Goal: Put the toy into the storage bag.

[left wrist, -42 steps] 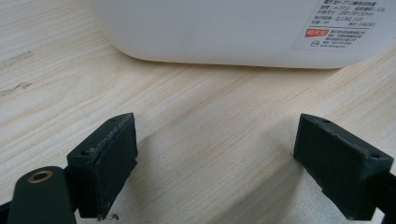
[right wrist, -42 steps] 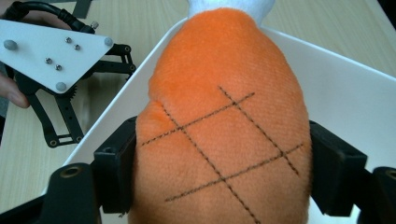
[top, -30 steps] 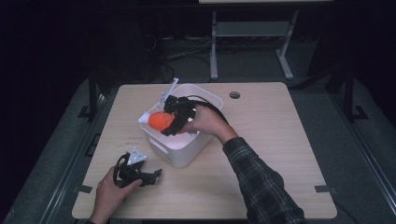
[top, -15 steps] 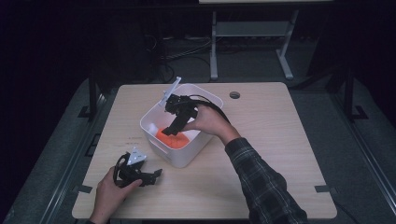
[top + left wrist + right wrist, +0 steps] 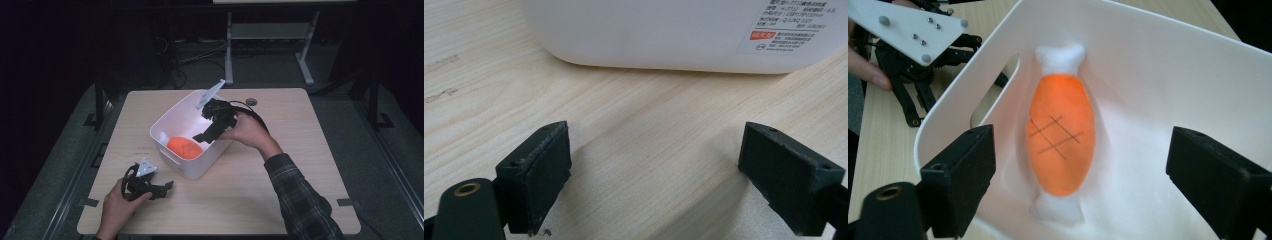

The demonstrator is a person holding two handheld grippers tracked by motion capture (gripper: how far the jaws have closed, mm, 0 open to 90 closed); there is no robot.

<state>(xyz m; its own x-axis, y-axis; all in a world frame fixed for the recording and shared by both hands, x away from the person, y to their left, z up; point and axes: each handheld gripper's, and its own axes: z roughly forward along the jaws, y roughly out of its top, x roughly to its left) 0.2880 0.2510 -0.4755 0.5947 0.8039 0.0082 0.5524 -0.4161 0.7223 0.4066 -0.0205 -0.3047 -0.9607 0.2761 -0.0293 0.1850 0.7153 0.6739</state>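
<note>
- Table (image 5: 280, 175): light wood-grain top, bearing the bin and the left gripper; it spreads under and ahead of the left gripper's jaws in the left gripper view.
- Bin (image 5: 210, 155): white plastic tub with a slot handle in its near wall, standing on the table just ahead of the left gripper and directly under the tips of the right gripper. A printed label with a red mark (image 5: 796, 22) sits on its outer wall, ahead and to the right of the left gripper's jaws.
- Right gripper (image 5: 206, 134): held in the person's right hand (image 5: 247, 132) over the bin's far rim, pointing down into it; jaws wide apart, having just been opening, nothing between the pads.
- Left gripper (image 5: 167, 187): lying low on the table in the person's left hand (image 5: 120, 205), beside the bin's near corner; jaws spread, only bare wood between them, not touching the bin.
- Plush toy (image 5: 1060, 132): orange body with crossed dark stitch lines and white ends, lying on the bin floor below and ahead of the right gripper's parted jaws, clear of both pads.
</note>
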